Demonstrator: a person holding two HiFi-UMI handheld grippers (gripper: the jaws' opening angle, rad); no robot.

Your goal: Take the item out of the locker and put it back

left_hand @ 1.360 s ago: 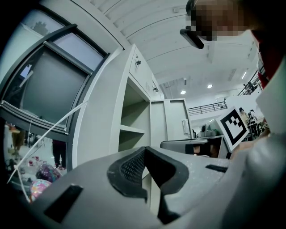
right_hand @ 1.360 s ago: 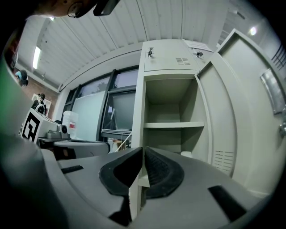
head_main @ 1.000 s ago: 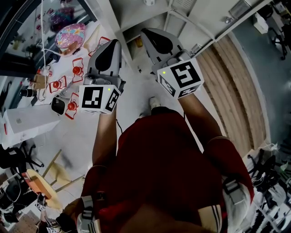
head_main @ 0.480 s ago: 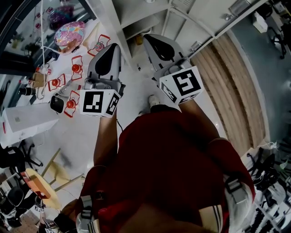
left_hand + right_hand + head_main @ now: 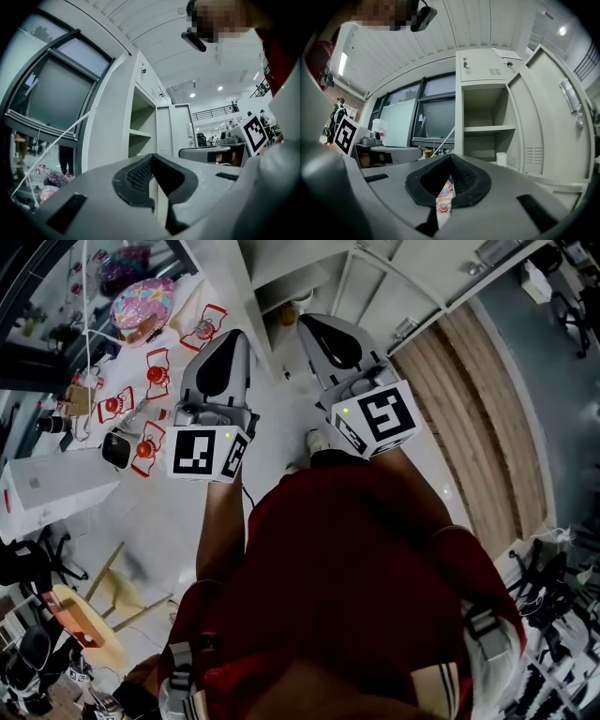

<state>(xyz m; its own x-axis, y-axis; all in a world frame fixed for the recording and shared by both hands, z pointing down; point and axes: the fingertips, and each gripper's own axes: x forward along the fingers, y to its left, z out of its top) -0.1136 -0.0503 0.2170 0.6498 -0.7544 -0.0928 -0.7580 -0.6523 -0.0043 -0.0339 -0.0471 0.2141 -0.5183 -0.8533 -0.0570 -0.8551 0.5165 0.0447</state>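
Right gripper view is showing the open locker [image 5: 458, 122] w/ a small white container [image 5: 501, 159] sitting below its shelf; left gripper view isn't catching that item. Left gripper [image 5: 151, 158] & right gripper [image 5: 450, 159] are both clenching shut, empty.

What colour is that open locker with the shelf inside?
Pale grey-white all over, inside and out. The locker shows best in the right gripper view.

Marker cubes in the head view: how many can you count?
2. One cube sits on the left gripper, at left; the other cube on the right gripper. None seems hidden.
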